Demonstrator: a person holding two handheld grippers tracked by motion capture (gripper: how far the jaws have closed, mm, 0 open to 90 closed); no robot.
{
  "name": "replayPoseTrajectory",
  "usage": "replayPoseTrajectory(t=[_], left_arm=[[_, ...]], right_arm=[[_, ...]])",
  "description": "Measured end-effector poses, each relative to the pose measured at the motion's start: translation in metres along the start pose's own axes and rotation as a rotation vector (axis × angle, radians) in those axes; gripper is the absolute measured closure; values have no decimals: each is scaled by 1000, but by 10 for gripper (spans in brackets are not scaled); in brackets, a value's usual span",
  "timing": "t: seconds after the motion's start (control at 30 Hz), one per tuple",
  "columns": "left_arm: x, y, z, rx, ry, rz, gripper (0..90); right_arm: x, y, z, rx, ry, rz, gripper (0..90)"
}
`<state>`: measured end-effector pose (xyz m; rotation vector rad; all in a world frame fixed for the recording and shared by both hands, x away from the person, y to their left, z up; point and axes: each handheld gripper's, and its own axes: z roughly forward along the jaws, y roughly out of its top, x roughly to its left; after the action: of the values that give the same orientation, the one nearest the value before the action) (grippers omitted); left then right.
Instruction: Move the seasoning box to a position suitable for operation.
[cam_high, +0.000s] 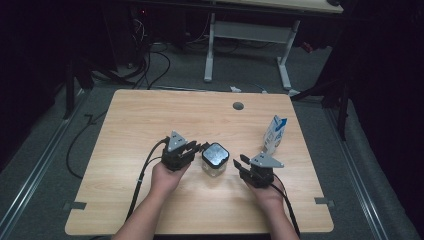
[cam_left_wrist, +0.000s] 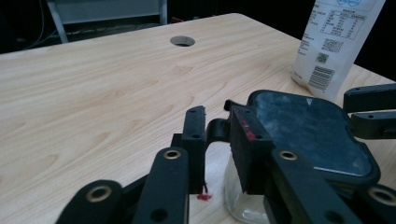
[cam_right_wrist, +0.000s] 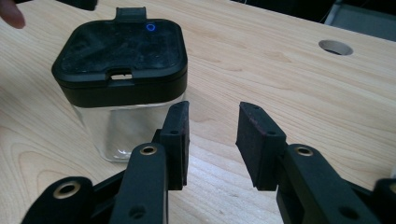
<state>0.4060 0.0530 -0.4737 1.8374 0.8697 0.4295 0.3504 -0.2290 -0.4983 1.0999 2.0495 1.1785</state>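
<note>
Closing on the lid tab (cam_left_wrist: 215, 127), the left tool (cam_high: 192, 148) looks part-shut while the right tool (cam_right_wrist: 212, 135) gapes empty beside the rigid, slippery, probably light jar (cam_high: 215, 159).

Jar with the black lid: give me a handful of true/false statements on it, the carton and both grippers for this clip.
1. The jar stands upright between the two grippers. True.
2. The jar's lid is off and lies beside it. False: the lid sits on the jar.
3. The right gripper has empty jaws, with the jar off to one side of them. True.
4. The milk carton lies flat at the table's near edge. False: it stands upright, beyond the right gripper.
5. The left gripper is far from the jar. False: its jaws are at the lid's edge, around a small tab.
</note>
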Motion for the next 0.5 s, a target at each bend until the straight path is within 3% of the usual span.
replayPoseTrajectory(t=[0.07, 0.2, 0.33, 0.5], left_arm=[[-3, 4, 2, -6, 1, 12, 800], [-4, 8, 7, -16, -12, -1, 898], [-8, 11, 13, -17, -11, 26, 899], [-10, 11, 19, -12, -2, 32, 899]], right_arm=[[1, 0, 1, -1, 3, 0, 650], [3, 1, 1, 0, 8, -4, 660], [4, 1, 2, 4, 11, -4, 685], [5, 1, 2, 4, 19, -4, 746]])
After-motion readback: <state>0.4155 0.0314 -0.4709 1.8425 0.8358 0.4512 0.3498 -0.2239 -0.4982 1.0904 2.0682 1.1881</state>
